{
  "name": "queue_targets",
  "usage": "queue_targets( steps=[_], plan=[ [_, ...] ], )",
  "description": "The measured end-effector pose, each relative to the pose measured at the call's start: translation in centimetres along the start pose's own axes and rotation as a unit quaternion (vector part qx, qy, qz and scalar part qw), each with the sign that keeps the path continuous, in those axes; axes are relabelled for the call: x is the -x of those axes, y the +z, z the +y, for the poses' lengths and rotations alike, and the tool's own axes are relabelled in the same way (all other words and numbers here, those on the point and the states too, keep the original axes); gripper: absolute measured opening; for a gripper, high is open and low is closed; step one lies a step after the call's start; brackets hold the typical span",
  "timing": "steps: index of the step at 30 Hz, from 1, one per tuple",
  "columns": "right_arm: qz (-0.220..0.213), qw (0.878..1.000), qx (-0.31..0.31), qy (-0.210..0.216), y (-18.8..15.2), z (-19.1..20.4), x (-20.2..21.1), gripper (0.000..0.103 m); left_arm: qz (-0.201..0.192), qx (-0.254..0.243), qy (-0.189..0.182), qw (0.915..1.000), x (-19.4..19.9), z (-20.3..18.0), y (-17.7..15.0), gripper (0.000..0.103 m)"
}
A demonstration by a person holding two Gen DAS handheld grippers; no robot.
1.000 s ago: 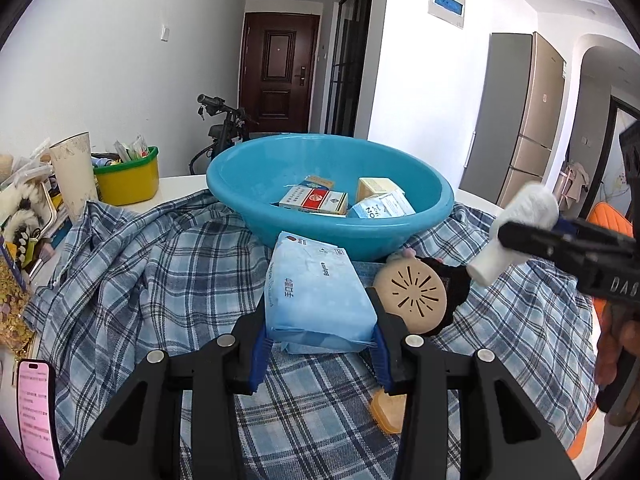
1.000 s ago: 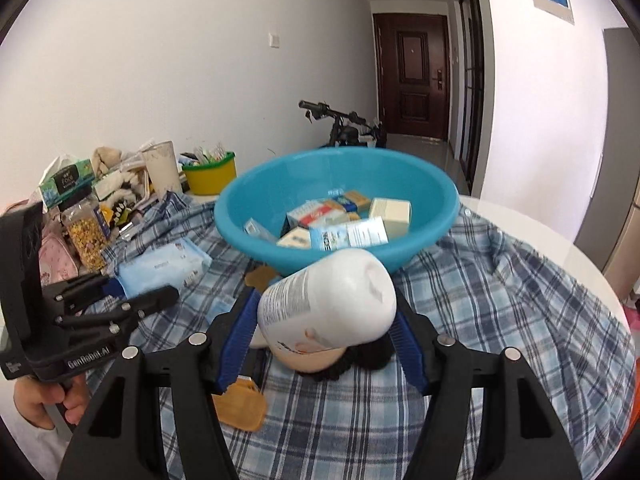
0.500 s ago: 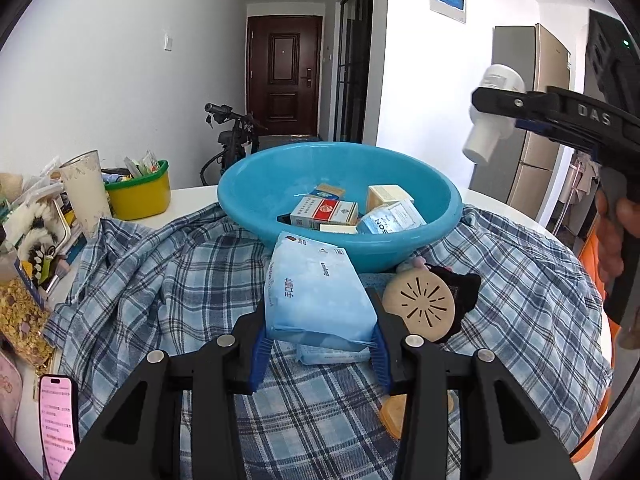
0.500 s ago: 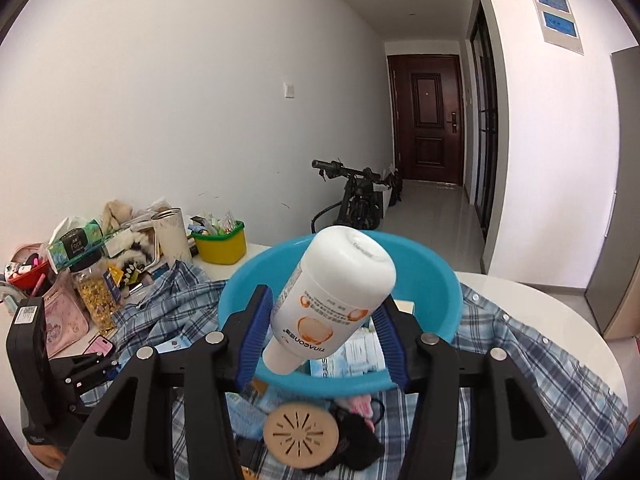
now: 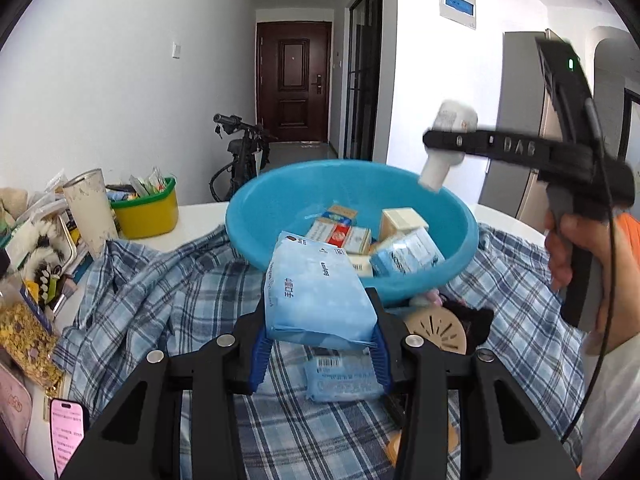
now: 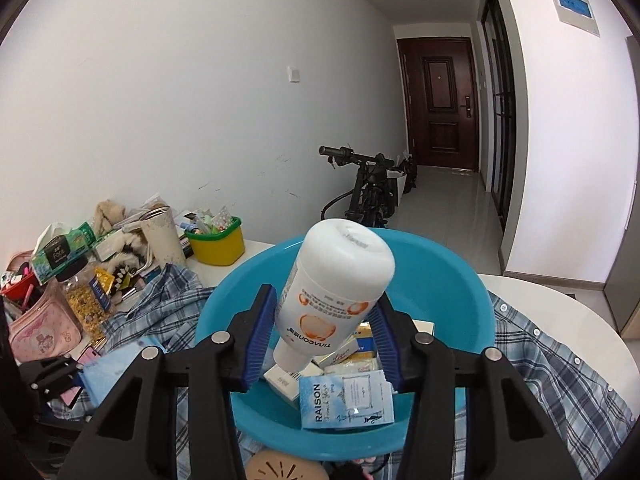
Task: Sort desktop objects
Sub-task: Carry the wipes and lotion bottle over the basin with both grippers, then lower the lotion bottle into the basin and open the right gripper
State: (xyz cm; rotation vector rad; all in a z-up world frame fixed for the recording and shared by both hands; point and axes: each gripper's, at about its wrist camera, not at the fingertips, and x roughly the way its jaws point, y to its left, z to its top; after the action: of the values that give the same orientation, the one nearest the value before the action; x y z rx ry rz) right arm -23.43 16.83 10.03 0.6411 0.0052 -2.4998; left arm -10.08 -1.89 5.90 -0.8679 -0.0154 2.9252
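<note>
Room: you face a white wall with a switch plate, a hallway ending in a dark brown door (image 5: 294,86), and a parked bicycle (image 5: 240,160) beyond the table.
Surface: a white table (image 6: 560,308) lies under a rumpled blue plaid shirt (image 5: 160,280); a phone (image 5: 68,436) with a pink screen sits at your near left edge.
Left clutter: a pink pouch (image 6: 44,328), a jar of dried flowers (image 6: 86,304), a tissue pack, a worn tumbler (image 5: 90,208) and a plush toy crowd the wall side.
Yellow bin: the yellow bin with green rim (image 5: 146,212) stands just beside the tumbler, stuffed with small packets.
Left gripper: your left gripper (image 5: 320,344) has its blue pads clamped on a light blue wet-wipe pack (image 5: 316,296), lifted above the shirt, its far end overlapping the basin's near rim in the left wrist view.
Beneath it: a smaller blue pack (image 5: 344,376) and a tan round vented disc (image 5: 436,334) lie on the shirt.
Blue basin: the blue basin (image 5: 280,200) sits on the shirt and holds several small boxes and a RAISON packet (image 6: 346,398).
Right gripper: your right gripper (image 6: 320,336) pinches a white bottle (image 6: 332,292) with orange print, tilted cap-down over the basin's inside.
</note>
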Motion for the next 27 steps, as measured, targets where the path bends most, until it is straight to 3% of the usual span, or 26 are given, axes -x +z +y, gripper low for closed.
queue_targets(
  steps=[8, 19, 21, 25, 27],
  plan=[
    [0.025, 0.999, -0.027, -0.006, -3.7, -1.5, -2.7, 0.046, -0.036, -0.009, 0.009, 0.9993, -0.2, 0.2, 4.2, 0.044],
    [0.011, 1.000, -0.017, -0.025, -4.2, -1.2, -2.3, 0.045, -0.060, -0.016, 0.001, 0.9981, -2.4, -0.4, 7.5, 0.044],
    [0.009, 1.000, -0.014, -0.024, -4.2, -1.0, -2.3, 0.040, -0.060, -0.016, -0.002, 0.9981, -3.0, -0.3, 7.8, 0.044],
    [0.006, 1.000, -0.007, -0.027, -4.2, -0.4, -2.3, 0.040, -0.059, -0.017, -0.002, 0.9981, -4.3, -0.2, 8.0, 0.044],
    [0.008, 1.000, -0.004, -0.028, -4.2, -0.3, -2.5, 0.032, -0.056, -0.016, -0.001, 0.9983, -5.2, -0.1, 8.1, 0.044]
  ],
)
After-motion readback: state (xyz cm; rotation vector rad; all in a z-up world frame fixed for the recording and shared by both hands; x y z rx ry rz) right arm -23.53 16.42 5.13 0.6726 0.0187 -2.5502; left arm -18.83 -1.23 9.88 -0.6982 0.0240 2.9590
